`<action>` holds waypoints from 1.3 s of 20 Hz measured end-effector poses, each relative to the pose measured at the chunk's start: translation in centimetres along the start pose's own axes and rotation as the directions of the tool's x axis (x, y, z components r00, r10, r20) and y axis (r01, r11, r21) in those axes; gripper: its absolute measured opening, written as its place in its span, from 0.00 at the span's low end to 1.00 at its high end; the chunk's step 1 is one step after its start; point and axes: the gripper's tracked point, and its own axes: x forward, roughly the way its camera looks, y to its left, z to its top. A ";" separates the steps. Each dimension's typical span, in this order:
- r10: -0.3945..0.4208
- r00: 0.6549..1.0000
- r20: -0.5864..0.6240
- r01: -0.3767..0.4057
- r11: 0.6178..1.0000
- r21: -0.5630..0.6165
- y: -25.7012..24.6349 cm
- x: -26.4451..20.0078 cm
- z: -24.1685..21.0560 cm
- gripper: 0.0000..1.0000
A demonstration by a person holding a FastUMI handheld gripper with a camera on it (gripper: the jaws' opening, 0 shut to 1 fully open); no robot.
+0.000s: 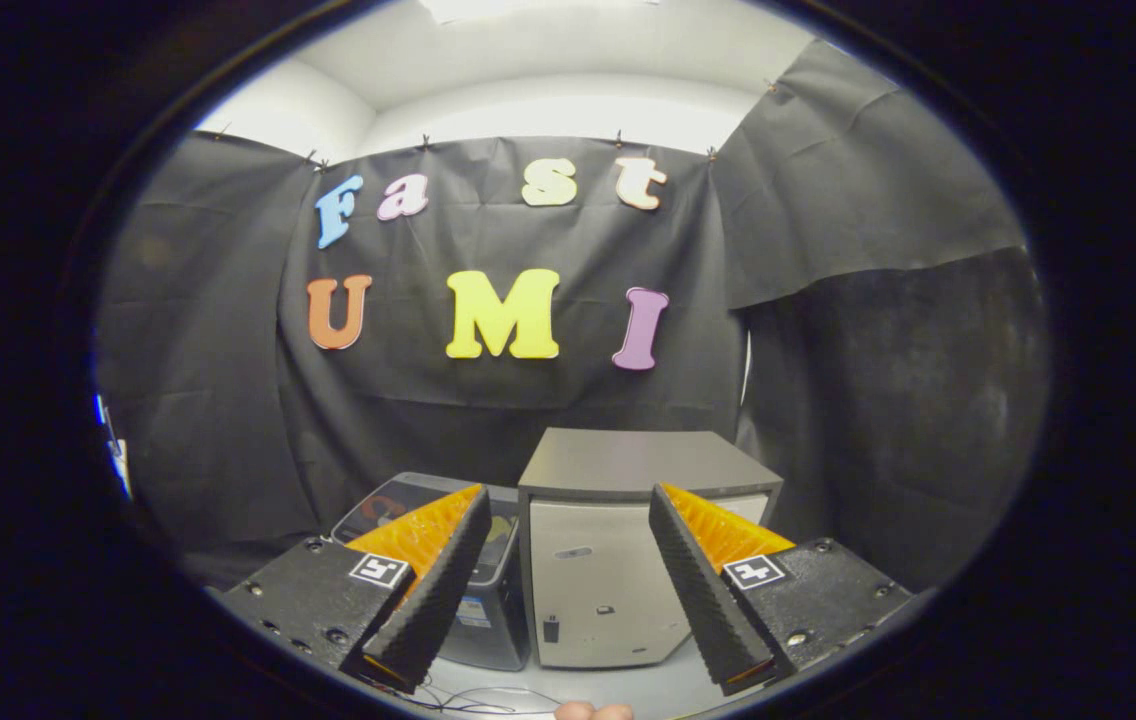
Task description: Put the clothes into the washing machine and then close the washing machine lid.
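Note:
The washing machine (618,560) is a small silver-grey box standing beyond my fingers against the booth's black wall, its flat lid (640,462) down. To its left stands a dark grey bin (488,610) holding clothes (383,508) in orange and yellow, partly hidden behind my left finger. My gripper (565,590) is open, fingers wide apart with nothing between them, aimed at the machine's front from a short distance.
A pale tabletop (568,690) carries the machine and bin, with thin wires lying on it near my fingers. A fingertip (593,711) of a person shows below the gripper. Black cloth walls close in behind and on both sides.

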 end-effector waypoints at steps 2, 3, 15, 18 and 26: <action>0.003 1.000 0.000 -0.003 1.000 -0.002 0.0 0.0 -0.2 0.99; 0.004 1.000 -0.002 -0.004 1.000 -0.001 -0.1 0.0 -0.4 0.99; 0.028 1.000 -0.003 -0.028 0.999 -0.021 0.1 0.1 -0.3 0.99; 0.024 1.000 -0.005 -0.024 0.999 -0.021 0.1 0.2 -0.2 0.99; 0.033 0.999 0.001 -0.033 0.999 -0.035 0.6 0.2 0.1 0.99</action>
